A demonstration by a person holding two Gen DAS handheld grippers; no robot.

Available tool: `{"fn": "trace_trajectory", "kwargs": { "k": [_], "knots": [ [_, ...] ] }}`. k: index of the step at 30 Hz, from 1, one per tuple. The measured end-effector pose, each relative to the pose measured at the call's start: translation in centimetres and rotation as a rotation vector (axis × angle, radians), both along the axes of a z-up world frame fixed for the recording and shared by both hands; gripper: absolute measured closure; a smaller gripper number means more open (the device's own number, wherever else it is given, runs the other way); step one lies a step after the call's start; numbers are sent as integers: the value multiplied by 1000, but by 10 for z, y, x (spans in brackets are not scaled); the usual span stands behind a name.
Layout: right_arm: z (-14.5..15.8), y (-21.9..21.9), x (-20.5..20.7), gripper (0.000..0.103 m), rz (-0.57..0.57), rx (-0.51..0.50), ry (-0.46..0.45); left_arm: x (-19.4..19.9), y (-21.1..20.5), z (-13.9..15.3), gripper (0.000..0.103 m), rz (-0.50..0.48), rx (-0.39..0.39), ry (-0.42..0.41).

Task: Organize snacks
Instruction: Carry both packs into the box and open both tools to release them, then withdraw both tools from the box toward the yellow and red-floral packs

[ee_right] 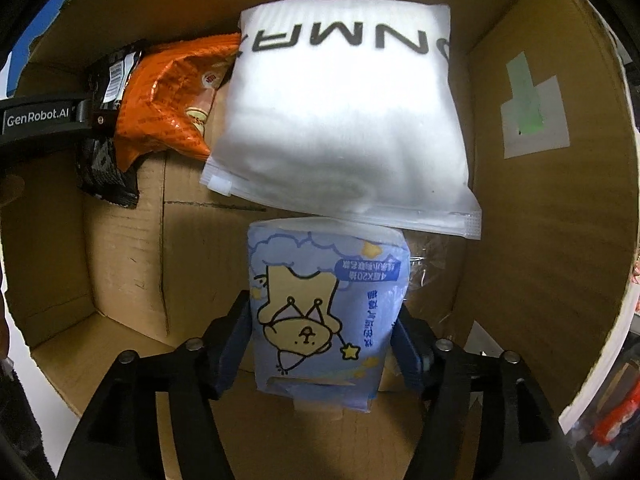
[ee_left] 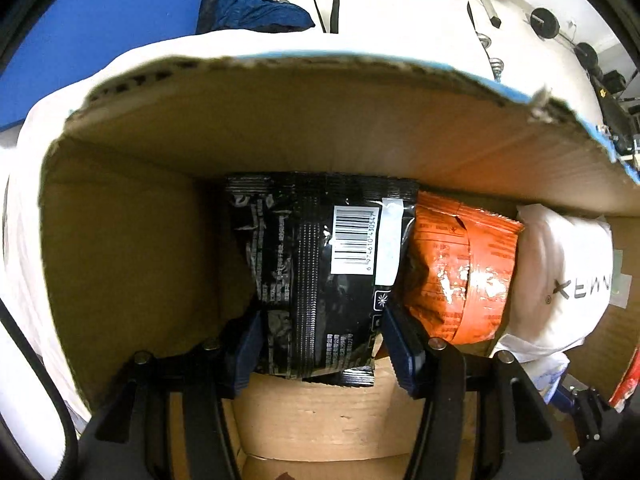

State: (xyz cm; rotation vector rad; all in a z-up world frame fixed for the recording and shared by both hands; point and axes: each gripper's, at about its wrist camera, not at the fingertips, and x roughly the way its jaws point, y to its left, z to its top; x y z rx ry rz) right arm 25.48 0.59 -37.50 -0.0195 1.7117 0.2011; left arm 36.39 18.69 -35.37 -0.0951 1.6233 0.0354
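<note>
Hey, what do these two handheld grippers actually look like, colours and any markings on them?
Both the left gripper and the right gripper are matte black with angular linkage arms, round silver pivot pins, and dark blue finger pads. In the right wrist view, the left gripper's side carries white "GenRobot.AI" lettering.

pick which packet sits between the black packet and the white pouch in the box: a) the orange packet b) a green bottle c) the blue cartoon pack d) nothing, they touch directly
a: in the left wrist view the orange packet lies with the black packet on one side and the white pouch on the other, along the far wall of the cardboard box; the right wrist view shows the same row.
</note>
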Motion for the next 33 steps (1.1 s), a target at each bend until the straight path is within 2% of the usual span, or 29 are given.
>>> {"fn": "trace_trajectory", "kwargs": {
  "k": [3,6,12,13,15,18,20,26,33],
  "knots": [
    [7,-1,-1,33,-5,5,-10,2,5,6,47,7,-8,-11],
    [16,-2,-3,28,-13,13,-27,-4,8,19,44,4,-6,-45],
    [42,-2,-9,25,-25,38,-72,-25,10,52,43,-4,-28,-115],
    [46,-3,-10,21,-26,38,-80,-31,10,58,41,-10,-26,-128],
    [58,-5,-11,15,-32,47,-104,-39,7,67,15,-19,-26,-153],
    [74,-3,-17,2,-32,41,-134,-55,5,80,6,-23,-28,-190],
    [85,-4,-23,0,-32,32,-162,-62,2,86,1,-17,-27,-213],
    [121,-14,-35,0,-40,4,-233,-94,-5,115,1,-22,-24,-294],
    [169,-27,-64,0,-48,20,-308,-135,-16,158,1,-34,33,-403]
  ]
}}
